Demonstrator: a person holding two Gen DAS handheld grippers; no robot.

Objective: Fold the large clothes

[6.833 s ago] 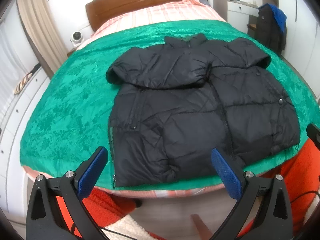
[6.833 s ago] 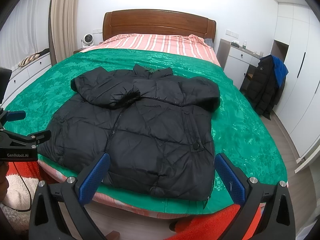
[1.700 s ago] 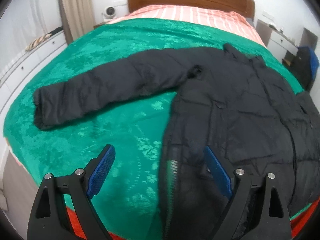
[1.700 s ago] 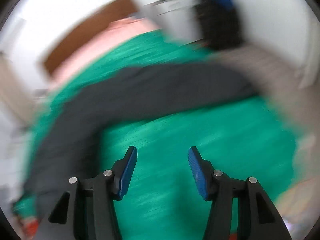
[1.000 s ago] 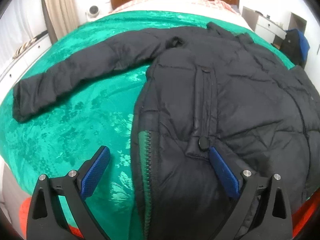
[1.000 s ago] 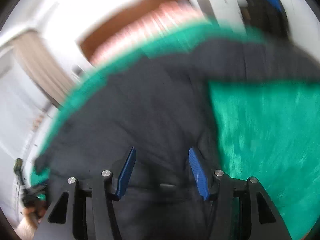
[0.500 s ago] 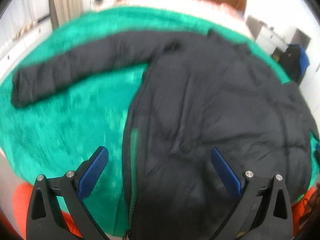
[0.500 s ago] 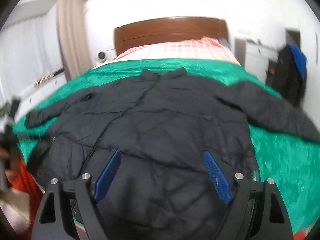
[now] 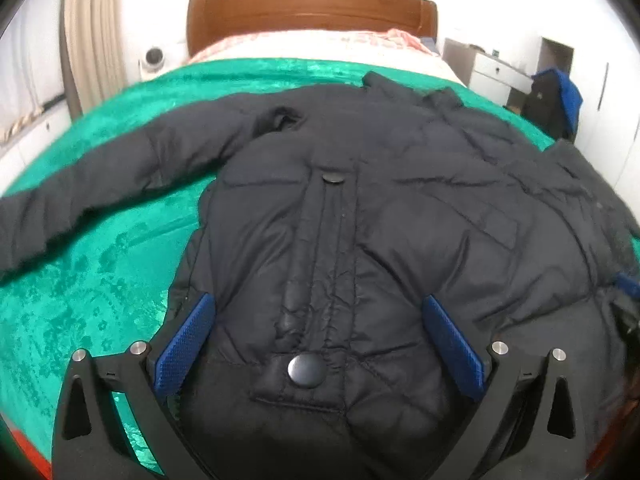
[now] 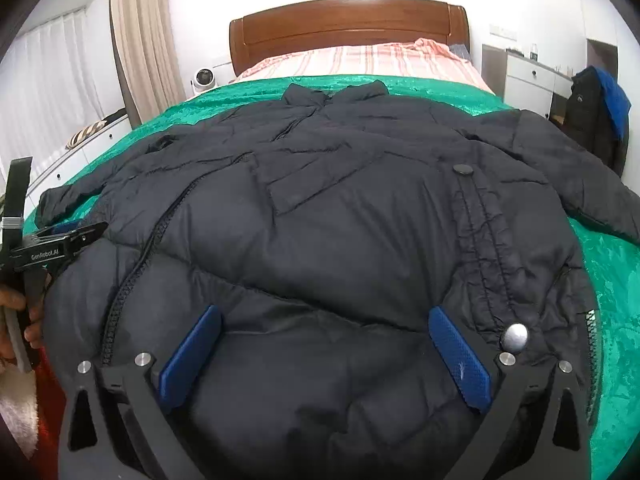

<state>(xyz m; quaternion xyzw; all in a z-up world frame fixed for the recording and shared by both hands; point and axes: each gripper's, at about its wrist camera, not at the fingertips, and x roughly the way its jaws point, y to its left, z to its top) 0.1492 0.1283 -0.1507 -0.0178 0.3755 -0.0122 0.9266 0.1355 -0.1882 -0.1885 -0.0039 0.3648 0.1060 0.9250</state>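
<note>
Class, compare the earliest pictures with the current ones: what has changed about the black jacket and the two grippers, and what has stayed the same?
The black jacket's sleeves, earlier folded across its chest, now lie spread out to both sides on the green bedspread. Both the left gripper and right gripper have moved from the foot of the bed to low over the jacket's hem. Unchanged: both grippers open and holding nothing, the jacket front-up with its collar toward the headboard.

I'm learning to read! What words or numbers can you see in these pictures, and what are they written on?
"GenRobot.AI": white letters on the black side of the left gripper, seen at the left edge of the right wrist view.
No readable writing shows on the black jacket, its snap buttons, the green bedspread or the furniture.
</note>
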